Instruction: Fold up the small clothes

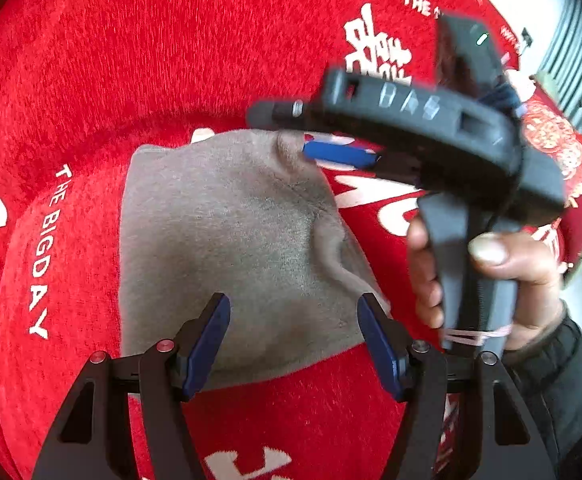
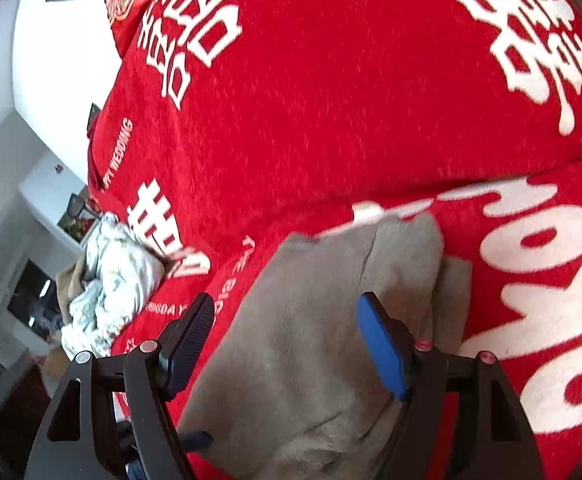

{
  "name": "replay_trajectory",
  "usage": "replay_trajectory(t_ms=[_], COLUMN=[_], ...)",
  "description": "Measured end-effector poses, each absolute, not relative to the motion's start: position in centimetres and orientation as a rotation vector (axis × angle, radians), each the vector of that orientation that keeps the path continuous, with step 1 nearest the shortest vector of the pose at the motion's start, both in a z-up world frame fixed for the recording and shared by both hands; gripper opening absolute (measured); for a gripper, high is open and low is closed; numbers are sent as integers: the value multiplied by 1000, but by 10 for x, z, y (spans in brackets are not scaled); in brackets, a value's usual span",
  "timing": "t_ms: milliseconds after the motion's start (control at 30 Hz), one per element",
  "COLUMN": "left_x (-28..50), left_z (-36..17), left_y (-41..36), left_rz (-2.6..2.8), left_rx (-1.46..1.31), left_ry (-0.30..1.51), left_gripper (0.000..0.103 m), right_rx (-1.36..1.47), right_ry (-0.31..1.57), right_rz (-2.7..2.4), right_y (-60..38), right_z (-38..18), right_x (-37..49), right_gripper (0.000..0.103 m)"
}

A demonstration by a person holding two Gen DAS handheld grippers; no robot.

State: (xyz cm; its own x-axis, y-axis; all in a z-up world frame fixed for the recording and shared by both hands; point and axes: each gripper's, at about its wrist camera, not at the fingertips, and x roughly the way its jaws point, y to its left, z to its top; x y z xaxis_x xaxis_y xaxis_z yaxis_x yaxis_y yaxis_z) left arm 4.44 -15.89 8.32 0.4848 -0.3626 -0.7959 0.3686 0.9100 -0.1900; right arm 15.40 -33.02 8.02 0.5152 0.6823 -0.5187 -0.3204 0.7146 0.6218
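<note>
A small grey garment (image 1: pixel 227 236) lies folded on the red blanket (image 1: pixel 171 60). My left gripper (image 1: pixel 293 320) is open and hovers over the garment's near edge, holding nothing. In the left wrist view the right gripper comes in from the right, held by a hand (image 1: pixel 503 276), with one blue fingertip (image 1: pixel 339 154) at the garment's far right corner. In the right wrist view my right gripper (image 2: pixel 287 336) is open over the grey garment (image 2: pixel 323 320), which has a folded layer and a seam on top. Nothing is between its fingers.
The red blanket (image 2: pixel 331 100) with white lettering covers the bed. A crumpled white patterned cloth (image 2: pixel 111 280) lies at the bed's left edge. Beyond it are white furniture and floor (image 2: pixel 23 208). A red patterned pillow (image 1: pixel 559 140) lies at the right.
</note>
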Motion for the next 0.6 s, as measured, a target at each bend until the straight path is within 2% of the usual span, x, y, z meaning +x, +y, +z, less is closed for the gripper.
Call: replay_trajectory(t_ms=[133,200,300,433,500,533,600], left_x=[48,62,87,114,117,115,112], left_z=[89,85,73,44,31,25,20], left_y=[-131,-114,-96,-92,-89,-87,-83], left_rz=[-449,-362,-244,-155,-172,-174,-173], left_rx=[-99,-153,-217,-173,-178,-181,-191], left_ry=[952,971,998,1069,1099,1110,1109], left_gripper=[68,82,83,83,84,92,94], right_rx=[504,515,554,539,517,523,534], right_ry=[831,817,838,994,1018,1023,1044], right_rz=[614,622,701,684,676,686,695], right_y=[-335,-337,-329,-318,-321,-326,-330], right_z=[78,79,75,44,36,34,35], right_x=[150,148,148,158,162,163,164], right_gripper=[77,77,77,77,67,65,64])
